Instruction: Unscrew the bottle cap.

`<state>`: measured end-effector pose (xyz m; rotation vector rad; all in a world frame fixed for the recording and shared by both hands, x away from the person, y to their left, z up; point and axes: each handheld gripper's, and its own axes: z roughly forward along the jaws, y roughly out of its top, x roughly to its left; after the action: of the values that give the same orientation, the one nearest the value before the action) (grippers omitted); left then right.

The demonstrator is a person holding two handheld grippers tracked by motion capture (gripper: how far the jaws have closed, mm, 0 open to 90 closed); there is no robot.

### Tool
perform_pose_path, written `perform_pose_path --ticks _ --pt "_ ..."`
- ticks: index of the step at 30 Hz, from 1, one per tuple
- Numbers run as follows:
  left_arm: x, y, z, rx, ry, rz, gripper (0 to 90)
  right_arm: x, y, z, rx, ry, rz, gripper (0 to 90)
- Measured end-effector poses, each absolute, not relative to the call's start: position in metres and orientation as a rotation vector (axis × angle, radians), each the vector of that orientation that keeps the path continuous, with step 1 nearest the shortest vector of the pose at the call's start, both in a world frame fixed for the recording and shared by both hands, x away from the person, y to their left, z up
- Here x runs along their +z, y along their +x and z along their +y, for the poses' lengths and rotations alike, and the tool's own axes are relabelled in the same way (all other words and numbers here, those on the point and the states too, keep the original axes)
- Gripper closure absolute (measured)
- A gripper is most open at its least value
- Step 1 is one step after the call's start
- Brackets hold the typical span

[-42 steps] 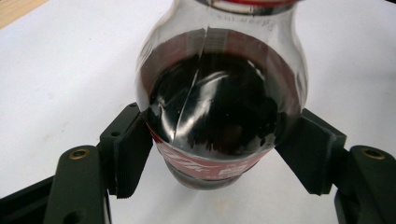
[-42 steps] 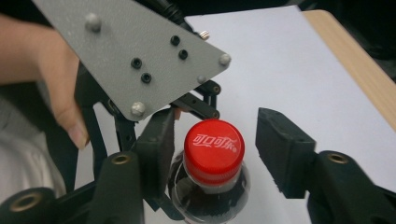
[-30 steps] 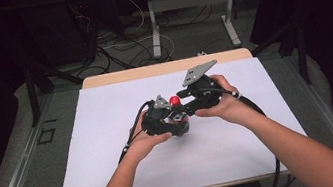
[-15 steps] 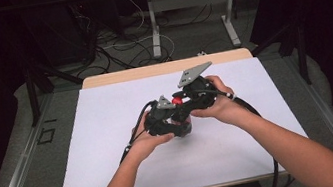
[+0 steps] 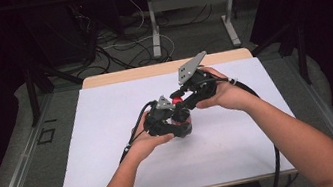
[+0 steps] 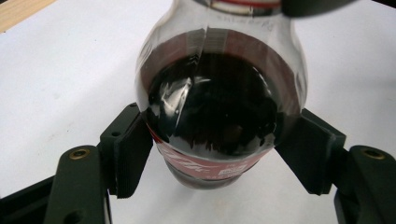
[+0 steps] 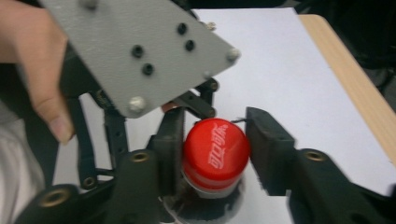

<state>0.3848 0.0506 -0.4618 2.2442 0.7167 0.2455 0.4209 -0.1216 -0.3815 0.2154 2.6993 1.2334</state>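
Closely: left tool clamps cola bottle body; right tool pinches red cap.

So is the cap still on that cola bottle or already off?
On. The red cap sits on the neck of the bottle, between the right gripper jaws; whether it is loosened, cannot tell.

On the table the cola bottle stands near the centre, the left gripper at its 7 o'clock, the right gripper at 1 o'clock.
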Motion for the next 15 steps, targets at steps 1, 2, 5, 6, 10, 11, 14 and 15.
perform_pose_path --ticks 1,2,5,6,10,11,14,15 --pt "-0.462 0.385 0.051 0.252 2.244 0.719 30.9 -0.381 0.419 -0.122 1.234 0.256 2.685 48.8" --pt "-0.462 0.386 0.052 0.245 2.248 0.719 30.9 -0.38 0.419 -0.122 1.241 0.277 2.685 47.0" --pt "-0.462 0.387 0.053 0.243 2.234 0.739 30.9 -0.379 0.413 -0.123 1.229 0.35 2.652 46.3" --pt "-0.461 0.387 0.054 0.249 2.234 0.738 30.9 -0.38 0.41 -0.122 1.223 0.379 2.633 45.7" --pt "-0.461 0.388 0.055 0.254 2.237 0.752 30.9 -0.382 0.402 -0.121 1.193 0.467 2.549 47.1" --pt "-0.462 0.389 0.055 0.257 2.237 0.748 30.9 -0.381 0.399 -0.119 1.153 0.482 2.535 47.4" --pt "-0.462 0.389 0.054 0.262 2.225 0.753 30.9 -0.382 0.39 -0.116 1.169 0.47 2.513 50.1" --pt "-0.461 0.388 0.054 0.255 2.227 0.754 31.0 -0.382 0.388 -0.115 1.163 0.472 2.509 50.3"
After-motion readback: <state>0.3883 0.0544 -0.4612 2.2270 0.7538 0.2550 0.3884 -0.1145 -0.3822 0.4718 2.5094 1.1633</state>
